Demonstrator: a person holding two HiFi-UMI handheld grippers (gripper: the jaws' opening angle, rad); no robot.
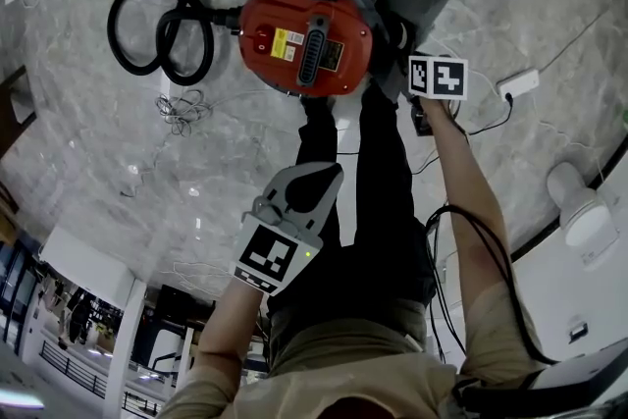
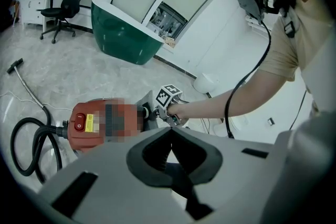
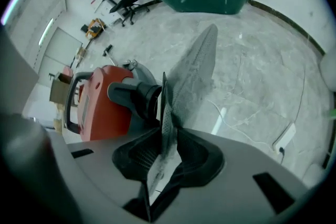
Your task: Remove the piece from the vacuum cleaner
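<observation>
The right gripper is closed on the grey piece, which is pinched edge-on between its jaws. The left gripper is shut with nothing in it, and it is held near the person's legs, well apart from the red vacuum cleaner. The grey piece is found just beside the black round port of the vacuum cleaner, on the side away from the black hose, and it seems not yet pulled away. For this step to be done well, the piece should be held tight and pulled straight off, not twisted, so it is not bent or torn. The red body could be steadied with the free gripper so it is not dragged along the floor. The pinch on the piece is shown only in the right gripper view. The whole curled hose is shown only in the head view, while the green counter and the office chair are seen in the gripper views alone.
</observation>
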